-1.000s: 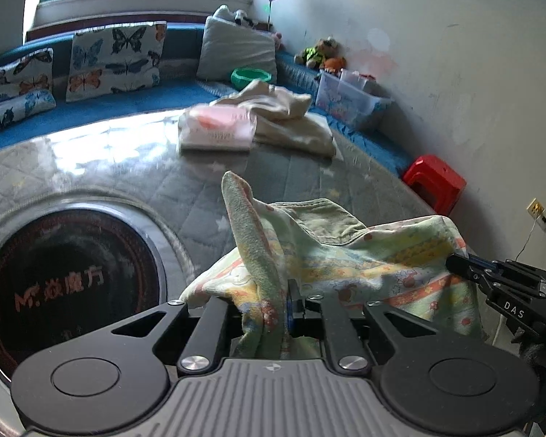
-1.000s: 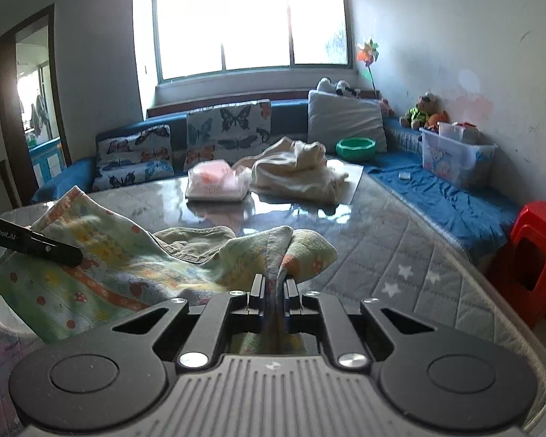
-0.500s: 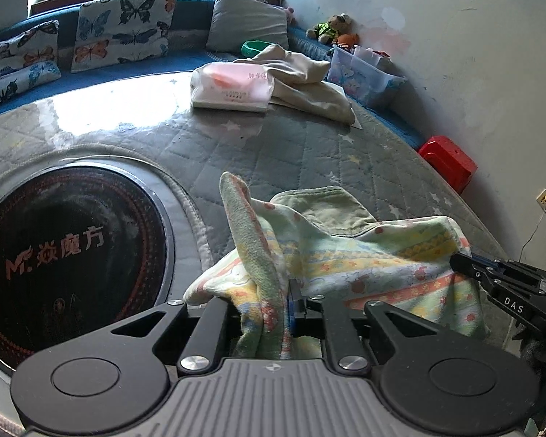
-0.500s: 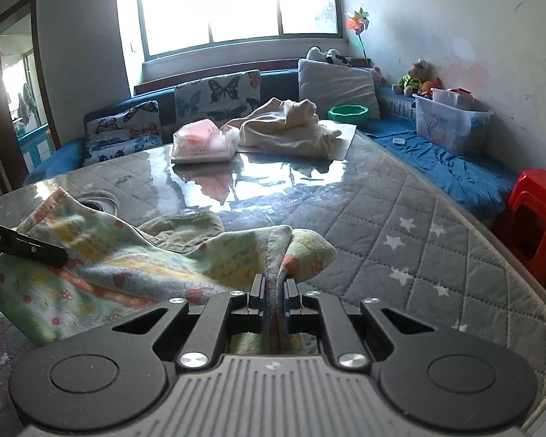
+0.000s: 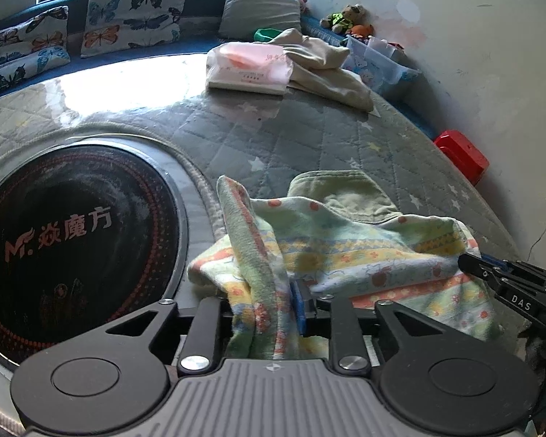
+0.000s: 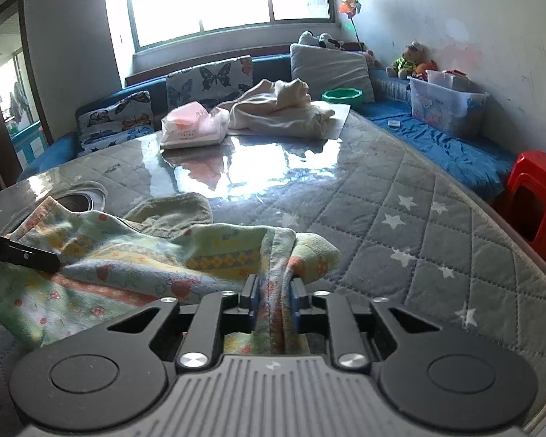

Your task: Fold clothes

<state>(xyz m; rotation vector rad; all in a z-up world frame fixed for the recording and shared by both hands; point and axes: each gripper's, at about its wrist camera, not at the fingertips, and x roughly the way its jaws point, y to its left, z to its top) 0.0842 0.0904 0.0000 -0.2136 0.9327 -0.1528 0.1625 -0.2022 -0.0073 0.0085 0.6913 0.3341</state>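
Pinching opposite ends of the garment (image 5: 345, 251), left gripper (image 5: 273, 302) and right gripper (image 6: 273, 296) clamp it above the desk (image 6: 400, 196).

A home: cushioned window bench (image 6: 214, 83), teddy bear (image 6: 406, 60), quilted table (image 6: 382, 211).

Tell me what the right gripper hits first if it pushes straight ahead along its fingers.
Likely the patterned towel the right gripper already pinches, bunched ahead of its fingers. Beyond lies bare quilted table cover; farther, depth unclear, the cream garment.
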